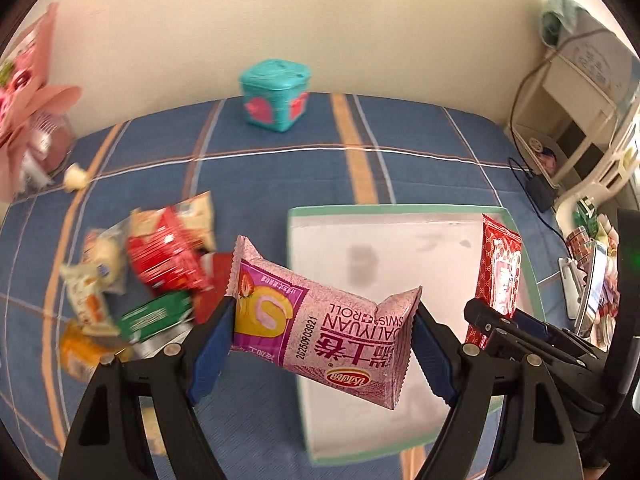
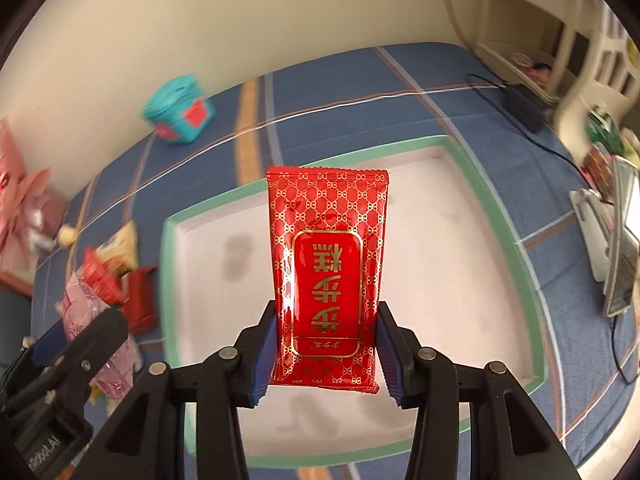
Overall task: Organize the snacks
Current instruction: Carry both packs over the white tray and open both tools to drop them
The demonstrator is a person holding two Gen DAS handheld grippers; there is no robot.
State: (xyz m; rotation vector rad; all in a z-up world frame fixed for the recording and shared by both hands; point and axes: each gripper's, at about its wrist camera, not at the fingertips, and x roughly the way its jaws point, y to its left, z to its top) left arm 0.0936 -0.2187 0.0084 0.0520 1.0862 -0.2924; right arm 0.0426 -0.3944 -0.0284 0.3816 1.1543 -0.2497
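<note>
My left gripper (image 1: pixel 322 344) is shut on a pink Swiss-roll packet (image 1: pixel 320 324), held by its two ends above the left edge of a white tray with a green rim (image 1: pixel 396 210). In the right wrist view my right gripper (image 2: pixel 325 354) is shut on a red packet with gold pattern (image 2: pixel 326 272), which stands upright over the tray (image 2: pixel 312 162). The same red packet (image 1: pixel 498 276) and the right gripper (image 1: pixel 520 328) show at the right of the left wrist view. A pile of loose snacks (image 1: pixel 160 264) lies on the blue plaid cloth left of the tray.
A teal box with red hearts (image 1: pixel 276 96) stands at the back by the wall. A pink gift bundle (image 1: pixel 28 120) sits at the far left. A black cable and adapter (image 1: pixel 538 190) and cluttered shelves (image 1: pixel 580 120) are on the right.
</note>
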